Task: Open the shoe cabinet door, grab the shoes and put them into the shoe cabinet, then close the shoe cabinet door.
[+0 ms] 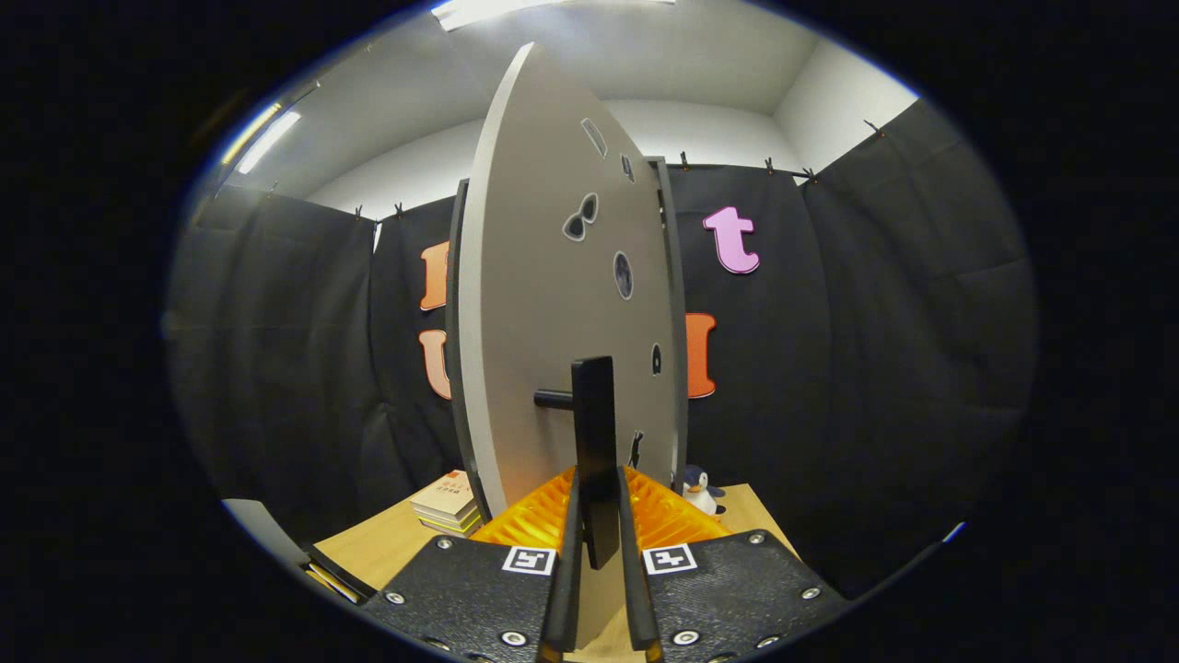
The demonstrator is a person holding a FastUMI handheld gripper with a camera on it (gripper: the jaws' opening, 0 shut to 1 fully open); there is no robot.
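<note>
The tongs (599, 543) are pinched on the black bar handle (594, 433) of the shoe cabinet door (543, 304), one finger pressing each side of it, so the grip looks firm and centred. That handle stands upright, its long axis running vertically, and a short black post joins it to the door's face on the left. The grey door panel is seen almost edge-on, rising tall just beyond the fingers and dotted with small dark stickers; it sits swung out from the dark frame of the cabinet (456, 350) behind it, so it reads as partly open. Whether this is the opening swing or the closing one cannot be told from here, and no shoes are on show to settle it. What matters for the coming move is this: the handle lies dead ahead between the fingers, the door's face spreads away to the left and far side, and the hinge line should be at the far edge, so any pull or push will have to follow an arc around that edge. On the wooden tabotop below... the tabletop (387, 548), a stack of books (449, 504) lies left, a small penguin toy (702, 490) right.
</note>
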